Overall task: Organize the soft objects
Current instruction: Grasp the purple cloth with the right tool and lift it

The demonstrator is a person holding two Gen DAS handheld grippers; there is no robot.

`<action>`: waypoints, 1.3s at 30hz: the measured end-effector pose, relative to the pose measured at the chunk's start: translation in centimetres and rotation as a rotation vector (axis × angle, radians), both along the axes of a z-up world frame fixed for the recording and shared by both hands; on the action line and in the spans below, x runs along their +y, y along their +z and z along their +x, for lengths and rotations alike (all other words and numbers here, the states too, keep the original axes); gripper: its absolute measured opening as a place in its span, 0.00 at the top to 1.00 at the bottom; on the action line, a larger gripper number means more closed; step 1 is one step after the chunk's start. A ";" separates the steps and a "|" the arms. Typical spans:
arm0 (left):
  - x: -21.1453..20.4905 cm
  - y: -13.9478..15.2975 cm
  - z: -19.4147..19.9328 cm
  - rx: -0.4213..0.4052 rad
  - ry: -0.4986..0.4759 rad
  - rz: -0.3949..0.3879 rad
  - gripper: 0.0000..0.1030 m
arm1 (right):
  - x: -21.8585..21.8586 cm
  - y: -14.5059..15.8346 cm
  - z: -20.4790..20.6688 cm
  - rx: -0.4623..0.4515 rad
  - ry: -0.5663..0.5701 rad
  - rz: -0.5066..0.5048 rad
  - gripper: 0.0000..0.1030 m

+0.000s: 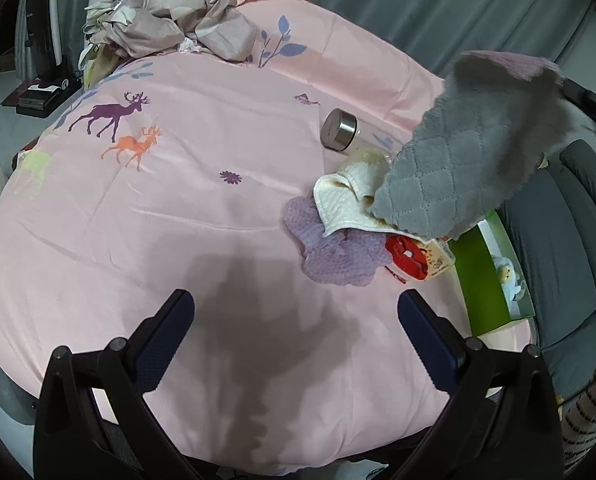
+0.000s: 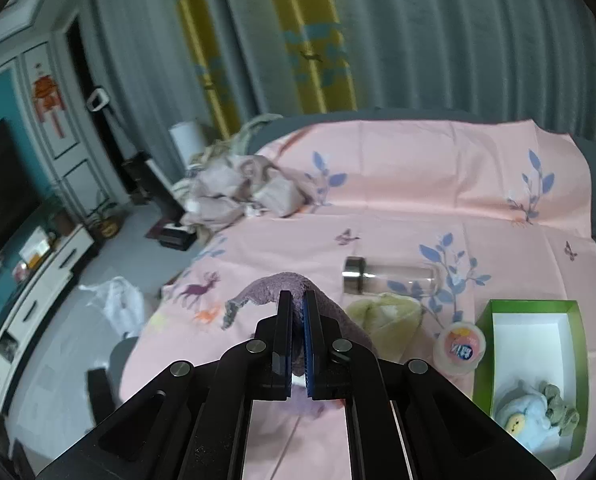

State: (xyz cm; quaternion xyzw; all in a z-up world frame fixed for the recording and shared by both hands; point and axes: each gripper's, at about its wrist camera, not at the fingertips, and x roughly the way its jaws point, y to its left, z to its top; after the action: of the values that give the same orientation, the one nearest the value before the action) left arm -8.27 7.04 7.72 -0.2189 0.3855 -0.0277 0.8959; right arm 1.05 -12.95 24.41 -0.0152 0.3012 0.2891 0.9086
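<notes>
I am clamping my right claw (image 2: pixel 296 312) on the grey quilted cloth (image 1: pixel 469 152); the green box (image 2: pixel 487 320) is lying near-right; left claw (image 1: pixel 296 312) gaping empty.

Grey pleated curtains (image 2: pixel 437 40) with a yellow patterned panel (image 2: pixel 298 40) hang across the far wall behind the bed, which is spread with a pink cotton sheet printed with deer and blue leaves (image 2: pixel 397 208). Along the left wall stands a teal-backed white panelled cabinet (image 2: pixel 46 120) holding a dark television screen (image 2: pixel 2 188) above a low white drawer unit (image 2: pixel 38 292). The floor (image 2: pixel 58 360) is pale grey and glossy. The light is dim and even.
</notes>
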 end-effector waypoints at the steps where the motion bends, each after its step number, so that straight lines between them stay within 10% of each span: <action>1: 0.0 0.1 -0.1 -0.003 0.000 -0.001 0.01 | -0.1 0.3 -0.8 -0.013 0.007 -0.003 0.95; 13: -0.1 1.2 -1.0 -0.028 0.008 0.001 0.01 | -0.7 -0.8 -5.9 -0.009 0.106 -0.049 0.95; 29: -1.0 -0.4 0.1 0.016 -0.014 0.016 0.01 | 0.7 -19.1 0.3 0.434 0.100 -0.173 0.95; 39: -4.6 -2.4 2.6 0.056 -0.130 -0.001 0.02 | -1.8 -24.1 1.3 0.591 0.040 -0.148 0.95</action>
State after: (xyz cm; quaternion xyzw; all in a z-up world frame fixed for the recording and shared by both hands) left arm -5.69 2.44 5.29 -0.1945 0.4238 -0.0799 0.8810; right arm 2.33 -14.78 0.30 -0.0028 0.5724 0.2761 0.7721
